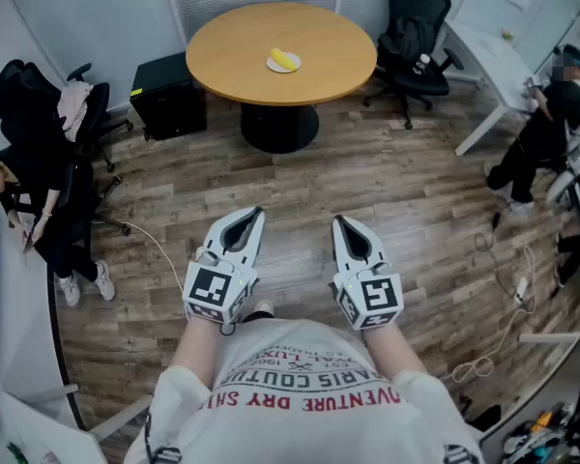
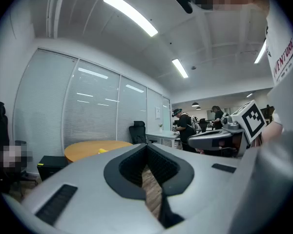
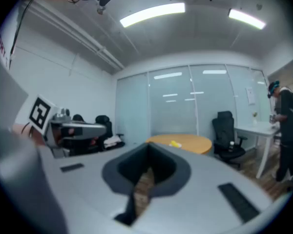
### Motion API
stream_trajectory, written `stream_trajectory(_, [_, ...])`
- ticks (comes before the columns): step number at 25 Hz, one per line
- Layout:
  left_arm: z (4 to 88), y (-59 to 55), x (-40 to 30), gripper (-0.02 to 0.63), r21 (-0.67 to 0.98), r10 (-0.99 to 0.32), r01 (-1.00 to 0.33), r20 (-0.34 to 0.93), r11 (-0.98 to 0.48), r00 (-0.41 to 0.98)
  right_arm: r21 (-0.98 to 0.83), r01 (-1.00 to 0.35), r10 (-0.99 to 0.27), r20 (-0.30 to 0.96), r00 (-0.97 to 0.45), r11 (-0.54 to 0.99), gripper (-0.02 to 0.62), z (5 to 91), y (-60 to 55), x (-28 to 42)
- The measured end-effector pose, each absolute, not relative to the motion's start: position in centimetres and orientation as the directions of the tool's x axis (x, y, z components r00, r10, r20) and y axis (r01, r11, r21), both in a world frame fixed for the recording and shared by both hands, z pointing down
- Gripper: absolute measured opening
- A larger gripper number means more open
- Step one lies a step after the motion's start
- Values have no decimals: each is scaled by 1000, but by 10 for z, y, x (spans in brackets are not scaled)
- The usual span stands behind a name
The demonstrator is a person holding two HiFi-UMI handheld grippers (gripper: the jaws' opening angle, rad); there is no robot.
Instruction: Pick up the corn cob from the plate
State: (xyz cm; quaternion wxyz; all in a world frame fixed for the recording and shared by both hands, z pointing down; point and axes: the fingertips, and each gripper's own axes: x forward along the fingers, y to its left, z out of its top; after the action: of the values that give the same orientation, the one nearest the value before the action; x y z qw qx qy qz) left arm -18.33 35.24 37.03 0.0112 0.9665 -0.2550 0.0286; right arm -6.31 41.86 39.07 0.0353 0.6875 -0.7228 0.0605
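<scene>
Head view: left gripper [image 1: 257, 212] and right gripper [image 1: 337, 219] jaws closed, empty, well apart from corn cob [image 1: 285, 59] on plate [image 1: 273, 66].

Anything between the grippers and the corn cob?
Nothing visible. Only wood floor lies between the left gripper, the right gripper and the round table; the corn cob lies uncovered on its plate.

Round wooden surface [image 1: 234, 58] stood on a dark pedestal base [image 1: 279, 130] on the plank floor [image 1: 396, 196]. One white plate [image 1: 272, 65] sat near the middle of the top. A yellow corn cob [image 1: 284, 59] lay across the plate. On the floor, a light cable [image 1: 508, 325] lay looped at the right.
</scene>
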Motion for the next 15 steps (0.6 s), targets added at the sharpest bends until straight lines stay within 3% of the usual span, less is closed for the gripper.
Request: stream_trajectory(15, [375, 342, -192, 34, 30, -481, -483, 47, -875, 875, -68, -997, -988, 147, -38, 28, 29, 401, 405, -69])
